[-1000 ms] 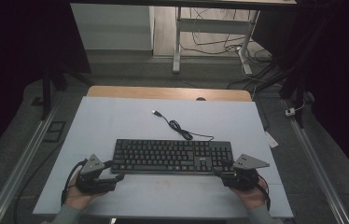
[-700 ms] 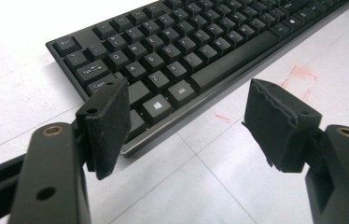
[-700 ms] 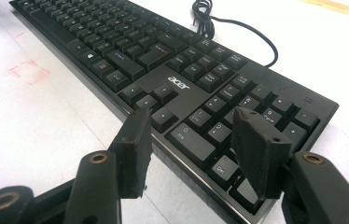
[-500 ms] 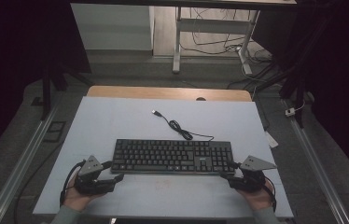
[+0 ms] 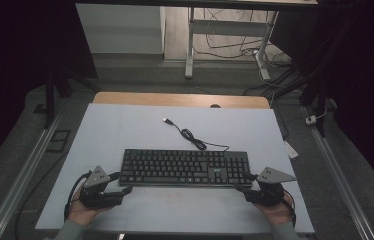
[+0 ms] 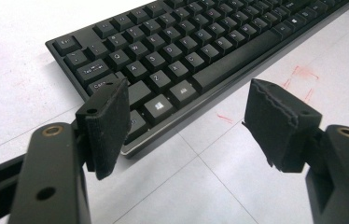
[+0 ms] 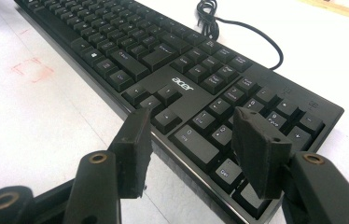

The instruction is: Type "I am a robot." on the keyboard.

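A black Acer keyboard [image 5: 185, 167] lies across the pale table [image 5: 125, 130], and its USB cable [image 5: 190, 135] curls away toward the far side. My left gripper [image 5: 121, 183] is at the keyboard's near left corner with its jaws open. In the left gripper view [image 6: 186, 98] one pad hangs over the corner keys of the keyboard [image 6: 177, 51] and the other over bare table. My right gripper [image 5: 244, 184] is open at the near right corner. In the right gripper view [image 7: 193, 123] it straddles the front edge of the keyboard [image 7: 182, 84] by the number pad, and the pads do not press on it.
Faint red pen marks [image 5: 173, 197] sit on the table just in front of the keyboard. A wooden strip [image 5: 175, 99] runs along the far edge. Metal rails [image 5: 25, 175] flank the table, and desk legs with loose cables [image 5: 255, 45] stand beyond.
My right gripper has shifted slightly to the right, at the keyboard's corner. The left gripper and the keyboard have stayed put.
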Demonstrator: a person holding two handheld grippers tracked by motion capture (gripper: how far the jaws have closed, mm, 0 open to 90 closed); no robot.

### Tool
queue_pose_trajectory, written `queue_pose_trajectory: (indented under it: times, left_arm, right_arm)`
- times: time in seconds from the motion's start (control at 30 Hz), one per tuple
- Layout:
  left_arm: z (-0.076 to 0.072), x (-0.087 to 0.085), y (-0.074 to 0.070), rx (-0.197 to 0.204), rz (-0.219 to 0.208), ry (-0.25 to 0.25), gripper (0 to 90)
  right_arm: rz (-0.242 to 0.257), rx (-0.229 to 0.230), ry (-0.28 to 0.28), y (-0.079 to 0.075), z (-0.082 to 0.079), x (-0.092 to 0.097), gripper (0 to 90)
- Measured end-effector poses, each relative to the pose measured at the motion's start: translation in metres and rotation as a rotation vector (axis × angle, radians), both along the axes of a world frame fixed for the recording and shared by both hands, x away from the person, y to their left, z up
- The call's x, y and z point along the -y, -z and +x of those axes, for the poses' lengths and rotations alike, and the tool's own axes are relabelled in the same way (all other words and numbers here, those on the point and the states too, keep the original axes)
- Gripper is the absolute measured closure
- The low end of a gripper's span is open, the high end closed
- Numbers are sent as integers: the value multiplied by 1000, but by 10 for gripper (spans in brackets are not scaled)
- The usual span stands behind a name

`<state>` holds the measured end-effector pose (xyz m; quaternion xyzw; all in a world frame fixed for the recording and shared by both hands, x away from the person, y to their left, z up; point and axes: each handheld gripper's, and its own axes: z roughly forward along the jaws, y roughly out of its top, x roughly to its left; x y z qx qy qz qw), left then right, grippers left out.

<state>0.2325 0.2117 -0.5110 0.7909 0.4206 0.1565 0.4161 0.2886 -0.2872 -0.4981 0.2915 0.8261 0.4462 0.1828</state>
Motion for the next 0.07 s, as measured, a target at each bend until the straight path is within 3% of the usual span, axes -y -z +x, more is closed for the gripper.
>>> queue_pose_trajectory:
  times: [0.07]
  left_arm:
    - [0, 0, 0, 1, 0, 0, 306]
  right_arm:
    - [1, 3, -2, 0, 0, 0, 478]
